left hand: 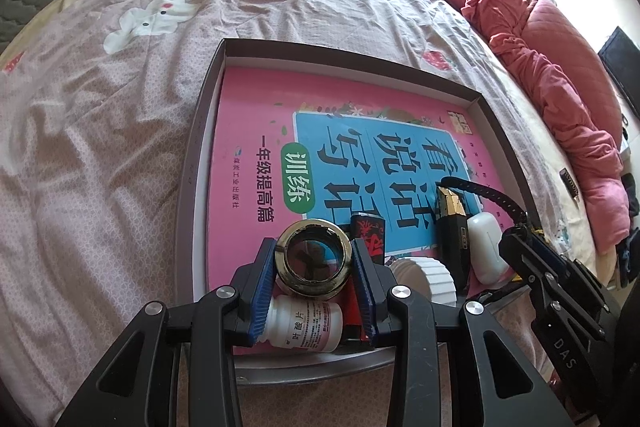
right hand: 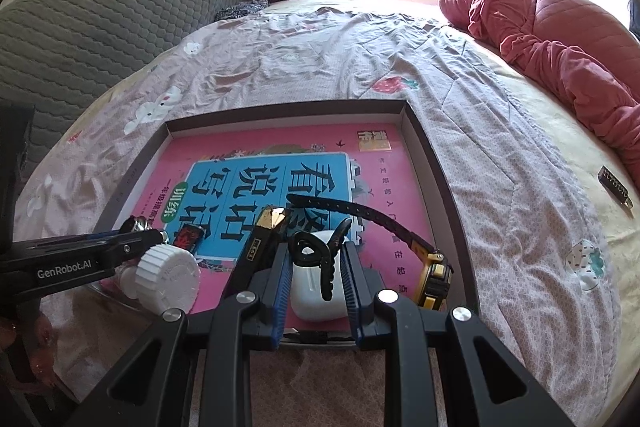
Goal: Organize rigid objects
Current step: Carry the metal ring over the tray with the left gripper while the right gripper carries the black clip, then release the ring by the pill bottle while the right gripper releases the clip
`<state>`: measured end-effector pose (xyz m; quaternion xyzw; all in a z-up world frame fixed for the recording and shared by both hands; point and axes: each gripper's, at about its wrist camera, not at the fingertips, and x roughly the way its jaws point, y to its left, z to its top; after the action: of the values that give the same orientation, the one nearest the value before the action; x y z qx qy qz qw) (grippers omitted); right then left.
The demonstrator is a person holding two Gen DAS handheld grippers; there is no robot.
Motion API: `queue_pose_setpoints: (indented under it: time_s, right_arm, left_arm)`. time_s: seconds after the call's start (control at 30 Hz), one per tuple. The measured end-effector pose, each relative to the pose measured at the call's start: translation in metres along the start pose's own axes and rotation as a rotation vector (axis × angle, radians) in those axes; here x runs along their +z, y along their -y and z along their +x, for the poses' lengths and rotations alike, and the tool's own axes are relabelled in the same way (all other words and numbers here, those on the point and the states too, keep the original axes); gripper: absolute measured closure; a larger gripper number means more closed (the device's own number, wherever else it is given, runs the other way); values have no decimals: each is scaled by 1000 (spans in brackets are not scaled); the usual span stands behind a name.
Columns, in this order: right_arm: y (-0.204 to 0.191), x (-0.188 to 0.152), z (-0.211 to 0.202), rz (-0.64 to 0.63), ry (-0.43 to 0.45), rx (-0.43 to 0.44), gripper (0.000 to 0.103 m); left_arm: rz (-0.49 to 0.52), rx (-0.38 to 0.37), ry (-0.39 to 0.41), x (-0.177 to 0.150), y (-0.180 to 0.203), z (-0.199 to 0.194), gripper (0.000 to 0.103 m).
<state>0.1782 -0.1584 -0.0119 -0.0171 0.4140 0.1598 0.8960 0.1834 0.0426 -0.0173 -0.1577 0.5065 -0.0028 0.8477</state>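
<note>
At the tray's (left hand: 208, 99) near edge both grippers are mid-placement — the left gripper (left hand: 314, 261) clenches a brass ring (left hand: 315, 259) above a white pill bottle (left hand: 308, 323), the right gripper (right hand: 316, 277) grips a black hair claw (right hand: 316, 259) over a white case (right hand: 316, 295). Next, I judge, each needs a free patch on the pink book (right hand: 280, 163) farther in — then release.

Book cover (left hand: 256, 131), big title: 看说写话
Book cover, green oval: 训练
Book cover, black line: 一年级提高篇
Left gripper (right hand: 100, 255) side, seen from the right wrist: GenRobot.AI
Right gripper (left hand: 560, 311) body, seen from the left wrist: DAS
Pill bottle (left hand: 308, 323) label: too small to read
</note>
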Motion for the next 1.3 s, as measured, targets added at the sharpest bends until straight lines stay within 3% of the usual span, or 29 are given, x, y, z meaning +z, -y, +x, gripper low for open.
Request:
queue_pose_setpoints:
  time_s: [0.6, 1.13, 1.3]
  right_arm:
    - [0, 0, 13, -7, -20, -25, 78]
    - [4, -1, 10, 14, -15, 7, 77]
    - [3, -2, 11, 12, -21, 9, 66]
  left_arm:
    - [-1, -1, 0, 0, -2, -1, 66]
    - [1, -5, -7, -2, 0, -1, 66]
    - [5, -6, -10, -2, 1, 0, 66]
